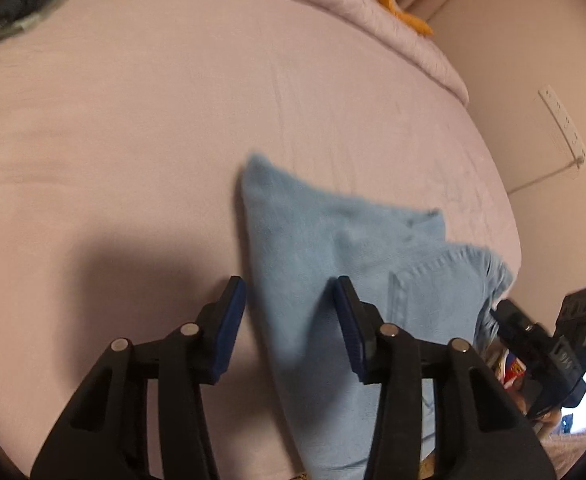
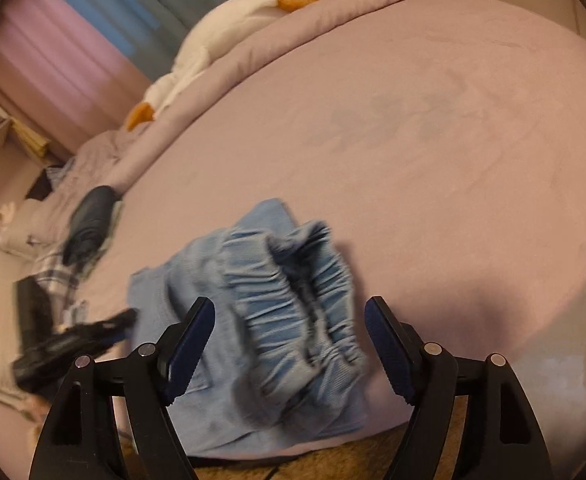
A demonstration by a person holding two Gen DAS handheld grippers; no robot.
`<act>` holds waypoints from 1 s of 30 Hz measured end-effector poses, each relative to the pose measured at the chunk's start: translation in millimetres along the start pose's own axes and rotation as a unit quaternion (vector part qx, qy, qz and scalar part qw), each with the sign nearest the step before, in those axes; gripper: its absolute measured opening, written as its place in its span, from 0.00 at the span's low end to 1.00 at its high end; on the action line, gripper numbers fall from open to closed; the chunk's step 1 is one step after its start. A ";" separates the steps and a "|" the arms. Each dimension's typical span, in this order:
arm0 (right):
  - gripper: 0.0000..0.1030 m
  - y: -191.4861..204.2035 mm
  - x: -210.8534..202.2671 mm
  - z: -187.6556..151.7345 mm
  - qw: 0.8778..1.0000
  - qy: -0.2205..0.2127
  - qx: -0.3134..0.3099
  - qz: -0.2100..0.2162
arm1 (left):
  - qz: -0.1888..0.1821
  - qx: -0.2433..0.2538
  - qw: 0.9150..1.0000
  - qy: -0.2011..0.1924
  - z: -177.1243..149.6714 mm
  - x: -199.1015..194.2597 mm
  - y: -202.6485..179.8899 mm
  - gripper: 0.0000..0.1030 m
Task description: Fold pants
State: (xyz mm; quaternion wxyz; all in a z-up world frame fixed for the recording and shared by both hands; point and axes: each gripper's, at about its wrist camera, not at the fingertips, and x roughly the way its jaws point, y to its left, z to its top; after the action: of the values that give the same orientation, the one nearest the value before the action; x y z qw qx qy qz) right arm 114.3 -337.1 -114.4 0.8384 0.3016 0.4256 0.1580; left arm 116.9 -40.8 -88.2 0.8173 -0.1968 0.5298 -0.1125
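A wide bed (image 1: 133, 140) in a mauve sheet fills the room, a white plush goose (image 2: 213, 36) lying on its far quilt. Light blue pants (image 2: 261, 312) sit bunched near the bed's near edge, elastic waistband gaping upward. The right gripper (image 2: 289, 344) hangs over that waistband, jaws wide, gripping nothing. The left gripper (image 1: 291, 328) hovers over the pant leg, jaws partly apart, pads clear of the cloth.

The light is soft, warm and a bit dim, and it makes everything look pinkish. A big dark shadow (image 1: 133, 256) lies on the bed (image 1: 173, 120) in the left view, and another shadow (image 2: 489, 316) in the right view. Both pictures are blurry, most on the pants (image 2: 277, 304). The edges bend round, and the corners are black.
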 end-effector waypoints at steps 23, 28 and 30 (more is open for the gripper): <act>0.43 17.2 -2.9 -7.0 0.996 -0.008 -0.024 -0.084 | -0.040 0.008 0.998 0.037 -101.4 -21.2 -15.5 0.43; 0.70 23.6 -27.2 -10.2 0.995 -0.048 -0.037 -0.081 | -0.034 0.005 0.999 0.038 -100.5 -19.9 -15.7 0.43; 0.70 28.9 -32.4 -11.4 0.994 -0.052 -0.049 -0.077 | -0.035 0.001 0.999 0.038 -98.8 -16.6 -18.1 0.42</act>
State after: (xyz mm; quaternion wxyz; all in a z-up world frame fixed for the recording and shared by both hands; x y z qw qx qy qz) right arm 85.7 -327.5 -81.1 0.8828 0.2340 0.3953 0.0979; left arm 20.5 -70.5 -102.3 0.7925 -0.2099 0.5527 -0.1493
